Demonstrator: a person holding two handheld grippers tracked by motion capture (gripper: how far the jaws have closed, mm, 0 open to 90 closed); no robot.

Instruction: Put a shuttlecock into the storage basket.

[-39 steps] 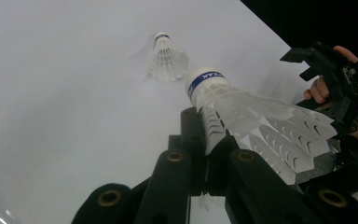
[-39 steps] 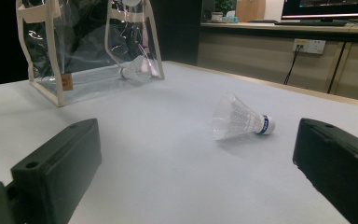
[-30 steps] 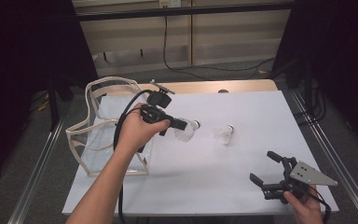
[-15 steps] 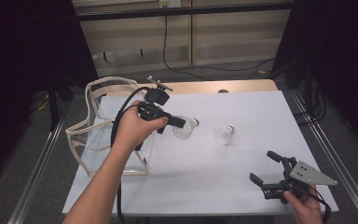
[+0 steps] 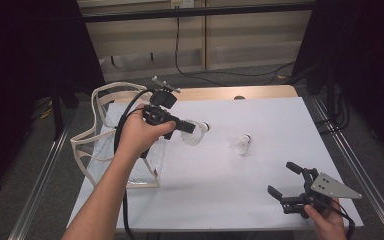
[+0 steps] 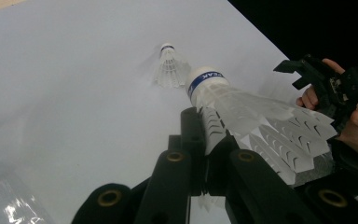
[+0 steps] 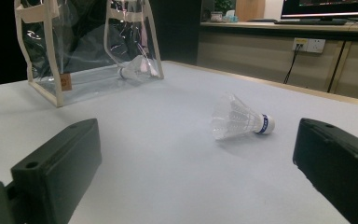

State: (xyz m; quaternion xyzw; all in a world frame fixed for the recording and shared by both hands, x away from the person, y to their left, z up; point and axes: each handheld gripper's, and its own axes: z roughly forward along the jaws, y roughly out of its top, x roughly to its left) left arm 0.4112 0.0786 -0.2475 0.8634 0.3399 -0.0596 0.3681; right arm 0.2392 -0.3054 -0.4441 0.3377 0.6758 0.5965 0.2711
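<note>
My left gripper (image 5: 187,127) clamped on feathered white shuttlecock (image 6: 242,109), my right gripper (image 5: 291,181) wide open, empty, second shuttlecock (image 5: 240,144) on smooth white table (image 5: 260,115), clear plastic bag (image 5: 105,135) with cream trim.

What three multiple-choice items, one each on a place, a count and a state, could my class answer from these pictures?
1. Where does the free shuttlecock lie?
A. in the bag
B. on the white table
C. on the floor

2. How many shuttlecocks show in the high view?
A. two
B. four
C. five

3. How is the left claw?
A. open over the bag
B. lying on the table
C. shut on a shuttlecock

Answers:
1 B, it lies on its side on the white top, right of the clear bag.
2 A, the held shuttlecock and the free one.
3 C, in the left gripper view its jaws pinch the feather skirt.
</note>
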